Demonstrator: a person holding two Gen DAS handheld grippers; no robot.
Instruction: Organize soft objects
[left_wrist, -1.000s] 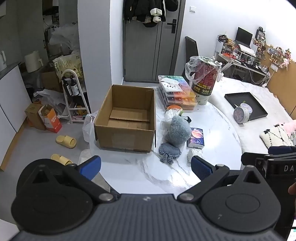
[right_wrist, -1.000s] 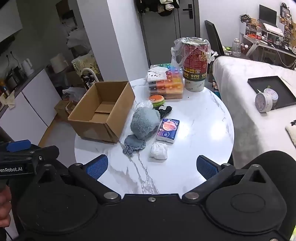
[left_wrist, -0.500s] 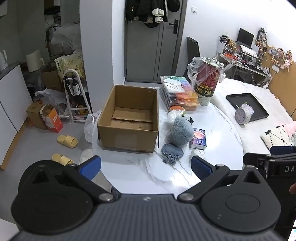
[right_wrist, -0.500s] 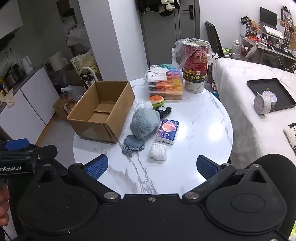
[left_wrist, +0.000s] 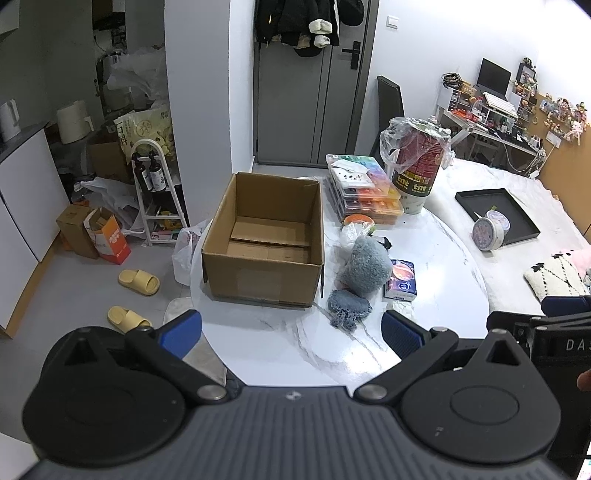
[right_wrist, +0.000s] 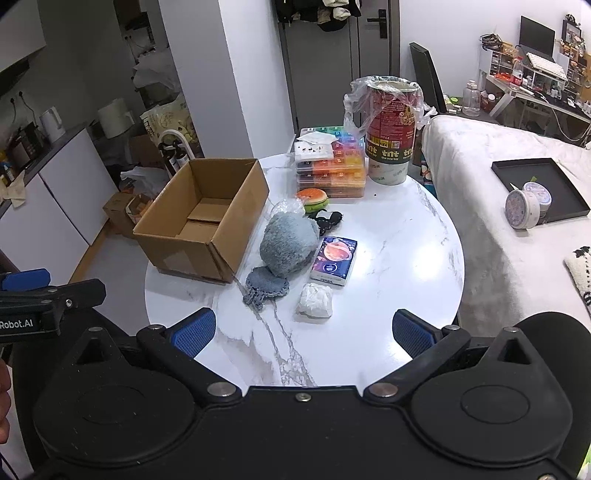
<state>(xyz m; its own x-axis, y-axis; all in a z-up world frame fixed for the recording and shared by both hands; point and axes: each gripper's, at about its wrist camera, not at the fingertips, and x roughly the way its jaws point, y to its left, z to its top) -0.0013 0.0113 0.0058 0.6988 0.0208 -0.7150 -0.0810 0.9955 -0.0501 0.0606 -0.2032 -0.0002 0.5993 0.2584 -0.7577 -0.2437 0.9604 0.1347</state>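
Left wrist view: the left gripper (left_wrist: 291, 332) hangs low in the frame over the near edge of the round marble table (left_wrist: 443, 258), fingers spread wide and empty. At centre sits an open cardboard box (left_wrist: 264, 236); just right of it lie a grey plush toy (left_wrist: 365, 266) and a grey knitted piece (left_wrist: 349, 302).

Right wrist view: the right gripper (right_wrist: 301, 332) is likewise spread and empty. The plush toy (right_wrist: 288, 243) sits at centre, touching the knitted piece (right_wrist: 266, 284), with a tissue pack (right_wrist: 334, 260) to its right and a white wad (right_wrist: 316, 299) below.

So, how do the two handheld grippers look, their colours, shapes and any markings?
The left gripper has a ribbed dark grey body, two round black housings, black linkage arms with silver pivot pins and blue pads. The right gripper has the same shape, but its body is plain black. White lettering marks each one's side, only partly readable: "Robot.AI" and "DA".
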